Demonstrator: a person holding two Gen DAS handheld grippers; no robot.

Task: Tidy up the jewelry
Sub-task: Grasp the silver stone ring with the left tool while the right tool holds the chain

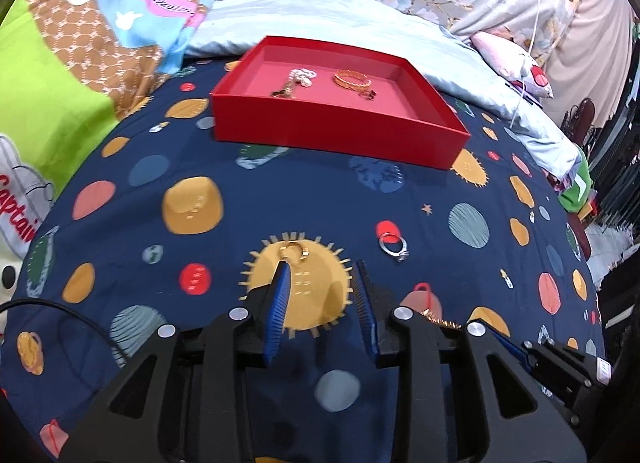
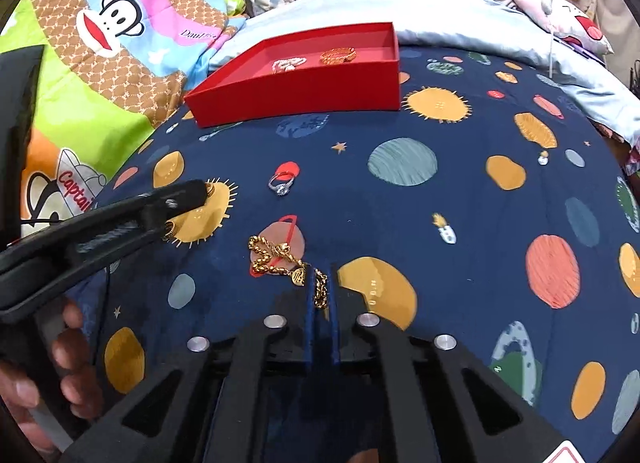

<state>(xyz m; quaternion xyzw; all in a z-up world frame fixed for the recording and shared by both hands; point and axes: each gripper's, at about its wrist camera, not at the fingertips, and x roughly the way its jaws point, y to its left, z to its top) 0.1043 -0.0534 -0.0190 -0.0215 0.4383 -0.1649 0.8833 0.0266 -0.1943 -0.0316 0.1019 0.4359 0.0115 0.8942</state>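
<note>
At the bottom centre of the right wrist view, the right gripper [image 2: 321, 283] is closed on one end of a gold chain bracelet [image 2: 280, 259], and the rest of the chain lies on the dark blue bed sheet [image 2: 460, 199]. In the left wrist view, the left gripper [image 1: 322, 267] is wide open above the sheet, with a gold ring [image 1: 294, 250] just at its left fingertip. A silver ring [image 1: 394, 245] lies a little further right. In the upper centre, the red box [image 1: 340, 131] holds a pearl piece [image 1: 302, 77] and a gold bangle [image 1: 352, 80].
</note>
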